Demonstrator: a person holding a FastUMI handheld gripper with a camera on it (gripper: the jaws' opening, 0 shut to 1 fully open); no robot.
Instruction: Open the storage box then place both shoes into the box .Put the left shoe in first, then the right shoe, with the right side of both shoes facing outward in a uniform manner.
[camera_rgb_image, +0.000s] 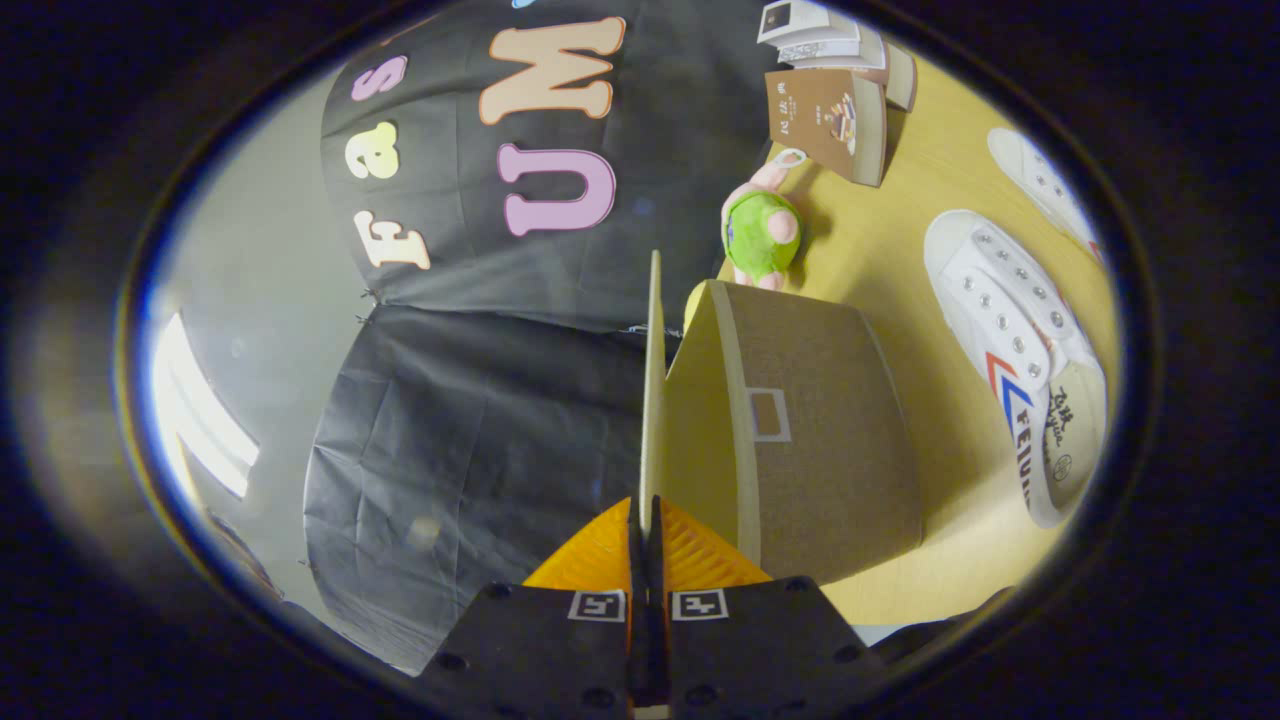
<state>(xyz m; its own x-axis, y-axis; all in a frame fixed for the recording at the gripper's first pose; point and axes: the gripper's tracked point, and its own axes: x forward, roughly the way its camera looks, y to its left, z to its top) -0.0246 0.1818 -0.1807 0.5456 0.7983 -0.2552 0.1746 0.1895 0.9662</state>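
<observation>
Box (820, 440) first: it sits just ahead of my claw (645, 530) and a little to one side, on the yellow wooden table (920, 270). Its thin lid (654, 380) stands up on edge and runs straight out from between my two fingers (700, 550). My fingers are pinched almost together, and the lid's edge is squeezed between them, so I am holding the lid.

I see the box as brown and speckled on the outside, like rough card, with a little pale square frame on its side. Inside it looks plain yellow-tan, and a pale band runs along the open rim. The lid is swung away from the box, so the box is open.

Beyond the box lie two white shoes. One shoe (1020, 350) is near the box, with silver lace holes and red and blue stripes on its side. The other shoe (1045, 185) lies farther off, partly cut from sight.

Past the far end of the box sits a green and pink toy (762, 232), close to it. Some books (835, 110) lie farther on. A strip of bare table shows between the box and the near shoe. The black cloth wall (480, 440) hangs on the other side of the lid.
</observation>
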